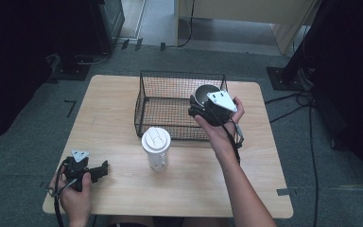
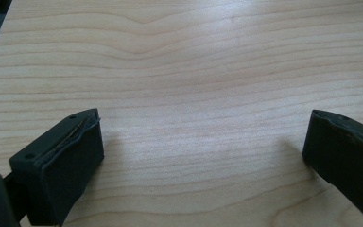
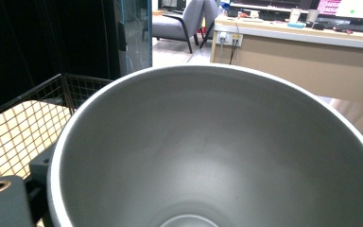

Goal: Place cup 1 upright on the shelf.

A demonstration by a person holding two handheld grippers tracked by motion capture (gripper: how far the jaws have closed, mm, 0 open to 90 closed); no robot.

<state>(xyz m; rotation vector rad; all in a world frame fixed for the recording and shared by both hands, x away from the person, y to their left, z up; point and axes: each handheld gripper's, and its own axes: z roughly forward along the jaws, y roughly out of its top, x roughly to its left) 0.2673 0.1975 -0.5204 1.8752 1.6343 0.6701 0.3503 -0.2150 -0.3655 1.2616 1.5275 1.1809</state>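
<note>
My right gripper (image 1: 199, 107) is shut on a grey metal cup (image 1: 204, 93), held tilted above the right end of a black wire basket (image 1: 179, 74). In the right gripper view the cup's (image 3: 217, 142) bare inside looms close, and one black finger (image 3: 38, 169) shows at its left rim. The basket (image 3: 23, 118) lies below and to the left there. Near the table's front left corner my left gripper (image 1: 101, 169) rests low, open. Its jaws stand wide apart over bare wood (image 2: 194, 61) with nothing between them.
A clear jar with a white lid (image 1: 156, 149) stands upright just in front of the basket, between the two hands. The wooden table (image 1: 113, 104) has bare wood at its left and right. Cables and black stands lie on the floor beyond.
</note>
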